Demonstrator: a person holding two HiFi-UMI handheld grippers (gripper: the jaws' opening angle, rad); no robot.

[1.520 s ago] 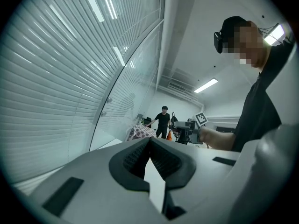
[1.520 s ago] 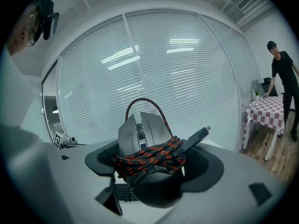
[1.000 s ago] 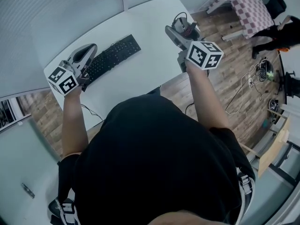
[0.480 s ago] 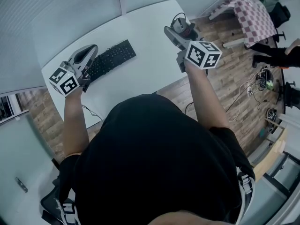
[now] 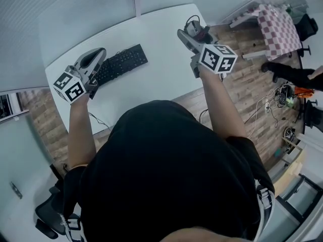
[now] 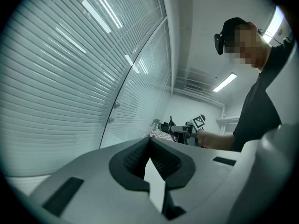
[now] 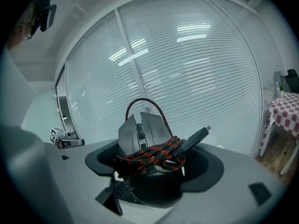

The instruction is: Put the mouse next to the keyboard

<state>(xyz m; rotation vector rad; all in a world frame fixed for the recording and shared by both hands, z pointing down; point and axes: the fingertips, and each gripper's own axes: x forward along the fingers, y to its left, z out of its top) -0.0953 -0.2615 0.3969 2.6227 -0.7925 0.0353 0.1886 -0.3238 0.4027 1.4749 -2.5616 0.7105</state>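
Right tool [image 5: 191, 34] is pinching the mouse [image 7: 142, 132], red-black cable [image 7: 154, 153] wound round it, holding it over the worktop's [image 5: 156, 49] right edge, well apart from the keyboard [image 5: 121, 63] | left tool [image 5: 96, 54] is hovering by the keyboard's left end, jaws pressed together on nothing

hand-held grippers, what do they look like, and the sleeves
The left hand-held gripper and right hand-held gripper have grey shells and dark ribbed pads, each with a white cube of black square markers. The shirt is black, short-sleeved.
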